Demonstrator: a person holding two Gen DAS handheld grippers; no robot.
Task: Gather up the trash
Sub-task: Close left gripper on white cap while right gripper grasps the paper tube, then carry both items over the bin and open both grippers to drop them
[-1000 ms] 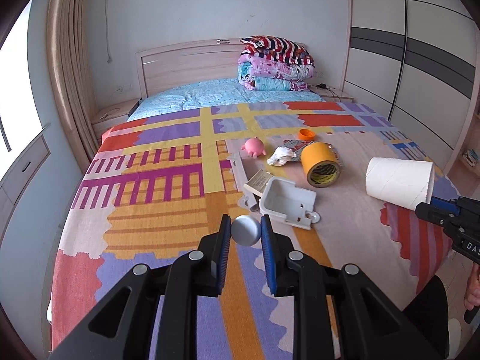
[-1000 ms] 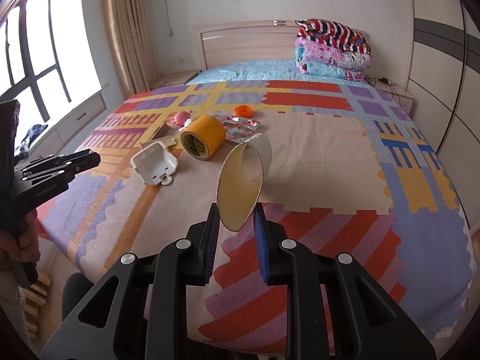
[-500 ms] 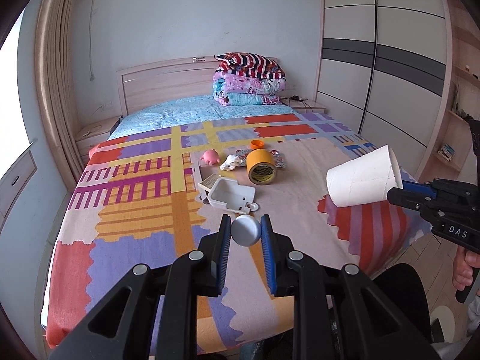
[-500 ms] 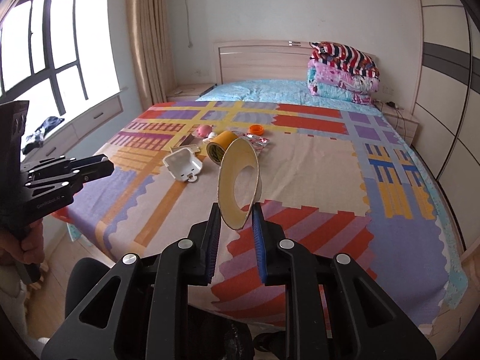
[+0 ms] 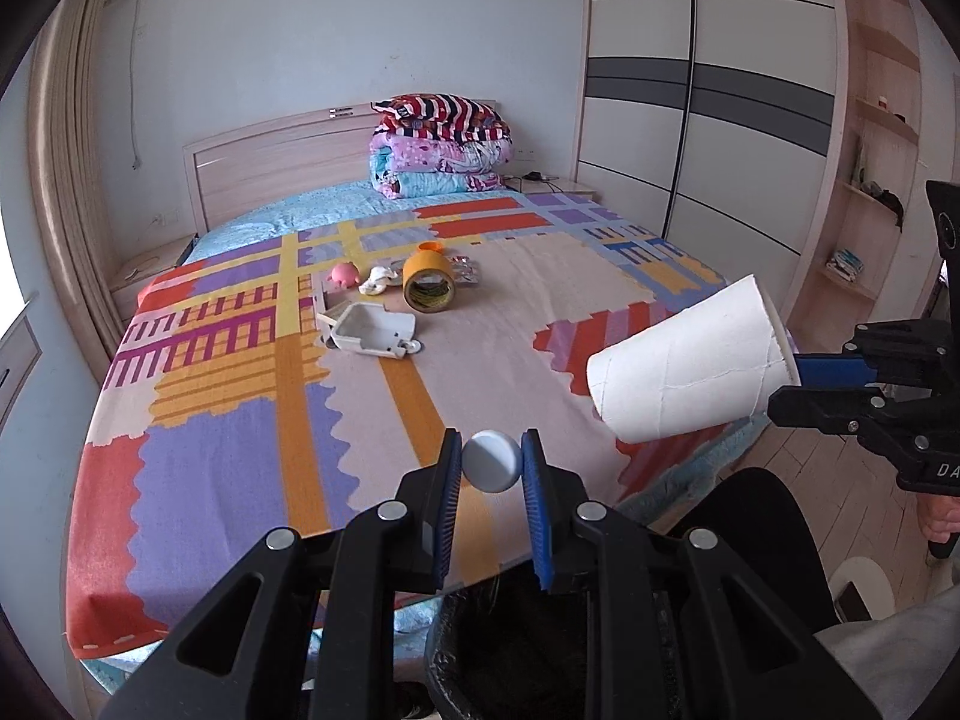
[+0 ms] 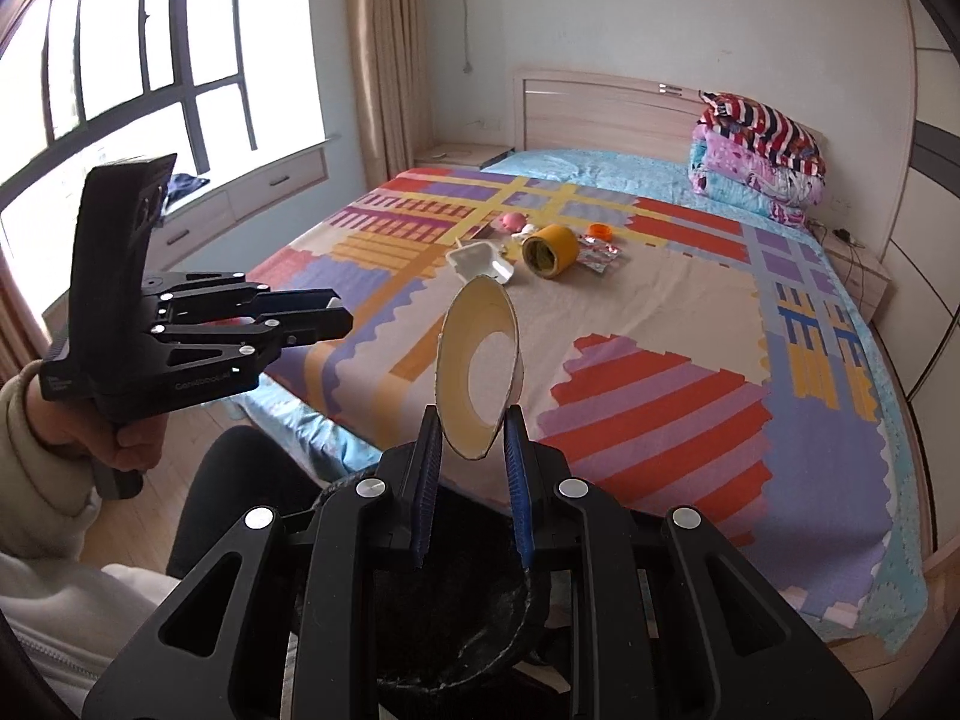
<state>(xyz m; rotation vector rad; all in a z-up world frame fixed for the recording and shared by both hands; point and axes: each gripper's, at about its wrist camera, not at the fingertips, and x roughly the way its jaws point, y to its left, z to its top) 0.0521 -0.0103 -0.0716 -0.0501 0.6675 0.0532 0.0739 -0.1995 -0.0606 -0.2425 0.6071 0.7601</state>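
My left gripper (image 5: 492, 461) is shut on a small grey-white round cap (image 5: 491, 461), held above a black-lined trash bin (image 5: 510, 648) at the foot of the bed. My right gripper (image 6: 471, 429) is shut on a white paper cup (image 6: 477, 369), squashed oval, its open mouth facing the camera; the cup also shows in the left wrist view (image 5: 690, 360). The bin shows below the right gripper too (image 6: 456, 630). On the bed lie a white plastic box (image 5: 375, 330), a yellow tape roll (image 5: 427, 283), crumpled wrappers (image 5: 378, 279), a pink toy (image 5: 343, 273) and an orange cap (image 5: 431, 248).
The bed (image 5: 240, 420) has a colourful patterned cover, with folded quilts (image 5: 441, 144) at the headboard. A wardrobe (image 5: 708, 120) stands right of the bed and shelves (image 5: 870, 192) beyond it. A window (image 6: 120, 90) and drawers are on the other side. Wooden floor surrounds the bin.
Both grippers have pulled back from the bed toward its foot, still holding the cap and the cup. The trash bin has come into view beneath them.
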